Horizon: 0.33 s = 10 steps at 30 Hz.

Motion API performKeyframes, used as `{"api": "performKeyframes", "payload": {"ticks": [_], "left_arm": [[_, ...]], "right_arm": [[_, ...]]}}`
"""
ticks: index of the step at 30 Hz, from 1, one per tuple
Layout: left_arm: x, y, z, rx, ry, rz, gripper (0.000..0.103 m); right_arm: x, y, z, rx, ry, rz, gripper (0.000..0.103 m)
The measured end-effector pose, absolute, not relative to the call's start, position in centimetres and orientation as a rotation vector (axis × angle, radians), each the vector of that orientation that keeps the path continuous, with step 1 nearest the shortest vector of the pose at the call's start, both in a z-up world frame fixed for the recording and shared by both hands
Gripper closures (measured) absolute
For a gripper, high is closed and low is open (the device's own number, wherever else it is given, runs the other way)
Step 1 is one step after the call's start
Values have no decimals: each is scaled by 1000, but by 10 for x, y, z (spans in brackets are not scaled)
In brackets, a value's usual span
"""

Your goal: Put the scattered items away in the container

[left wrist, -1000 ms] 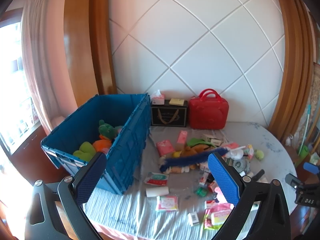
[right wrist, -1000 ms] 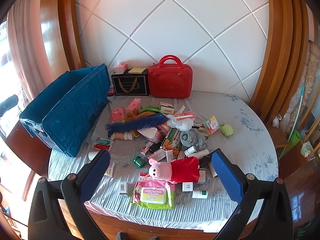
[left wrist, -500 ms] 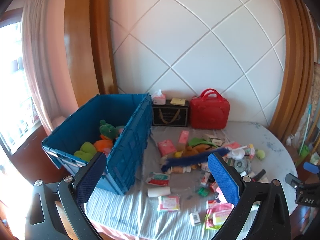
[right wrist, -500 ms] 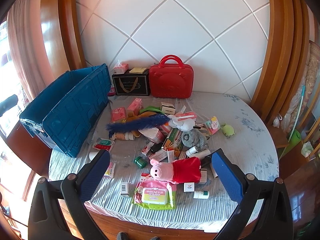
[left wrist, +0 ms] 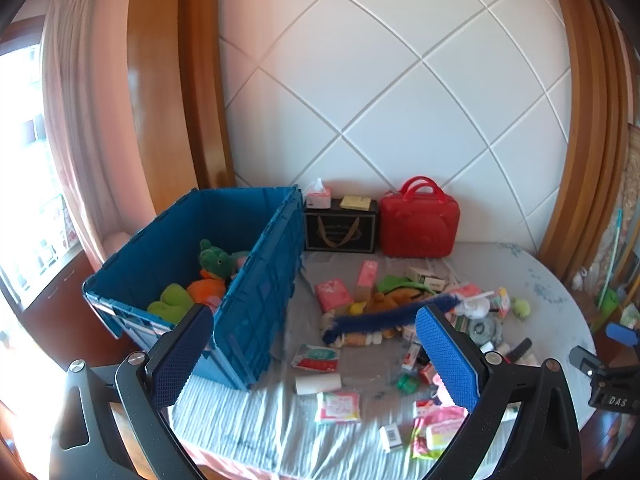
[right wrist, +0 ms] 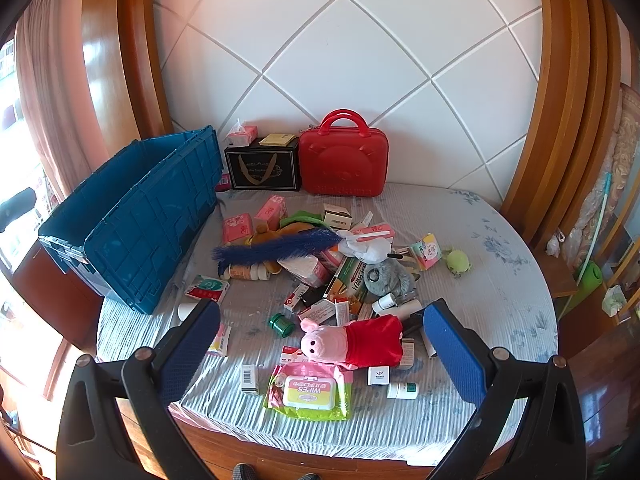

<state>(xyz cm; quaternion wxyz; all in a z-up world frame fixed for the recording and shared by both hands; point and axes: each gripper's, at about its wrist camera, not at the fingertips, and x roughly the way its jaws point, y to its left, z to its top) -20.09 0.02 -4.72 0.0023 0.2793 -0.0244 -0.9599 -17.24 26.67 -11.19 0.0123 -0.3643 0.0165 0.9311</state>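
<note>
A blue crate (left wrist: 260,276) stands at the table's left, also in the right wrist view (right wrist: 148,216); it holds several plush toys (left wrist: 208,272). Many small items lie scattered on the striped cloth: a blue duster (right wrist: 280,246), a pink pig plush (right wrist: 352,342), a wipes pack (right wrist: 308,390), a green cap (right wrist: 282,324), small boxes and bottles. My left gripper (left wrist: 316,360) is open and empty, held above the crate's near corner. My right gripper (right wrist: 320,344) is open and empty, held above the table's front edge, with the pig plush between its fingers in view.
A red case (right wrist: 344,160) and a black box (right wrist: 264,168) with a tissue pack on top stand against the back wall. A green ball (right wrist: 458,260) lies at the right. The round table's edge (right wrist: 360,444) is close in front. The other gripper (left wrist: 612,364) shows at far right.
Both views have shifted slightly; the table contents sit a little farther and lower in the left wrist view. Nothing was grasped or moved.
</note>
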Motion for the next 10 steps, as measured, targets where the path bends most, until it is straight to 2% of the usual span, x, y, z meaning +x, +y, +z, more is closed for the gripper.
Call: {"api": "performKeyframes", "payload": {"ticks": [10], "left_arm": [[-201, 2, -49, 866, -71, -3032, 0]], "right_arm": [[-176, 266, -113, -1137, 47, 2904, 0]]}}
